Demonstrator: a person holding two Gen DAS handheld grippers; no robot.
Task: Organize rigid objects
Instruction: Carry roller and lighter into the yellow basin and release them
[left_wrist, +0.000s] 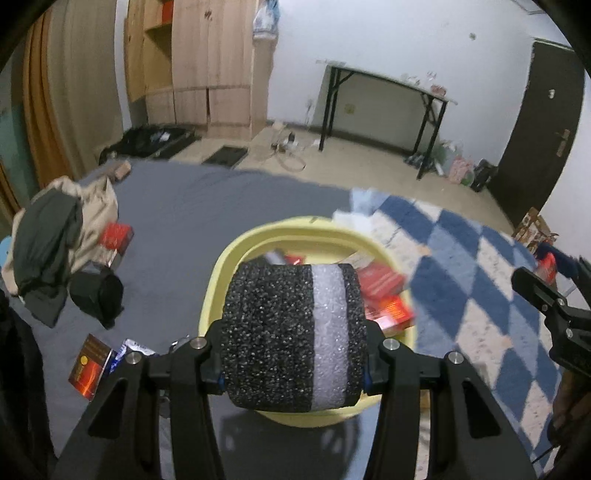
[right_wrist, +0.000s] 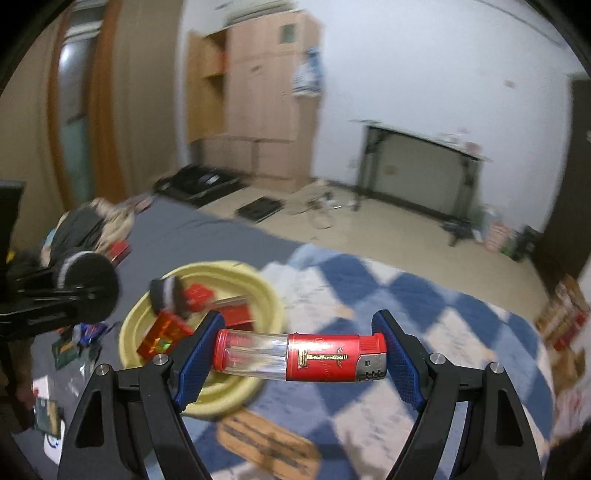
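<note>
Partly done: red boxes (left_wrist: 384, 295) already in the yellow basin (left_wrist: 236, 254), left gripper (left_wrist: 293, 339) clamped on a foam roller (left_wrist: 291, 332), right gripper (right_wrist: 301, 356) clamped on a lighter (right_wrist: 301, 356), more boxes (left_wrist: 90, 363) still on the bed (left_wrist: 207, 206).

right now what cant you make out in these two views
- Basin contents: in the left wrist view the foam roll in the left gripper covers most of them.
- Boxes in the basin: blurred in the right wrist view, labels unreadable.
- Lighter in the right gripper: gold print too small.
- Right gripper: cut by the left view's edge.
</note>
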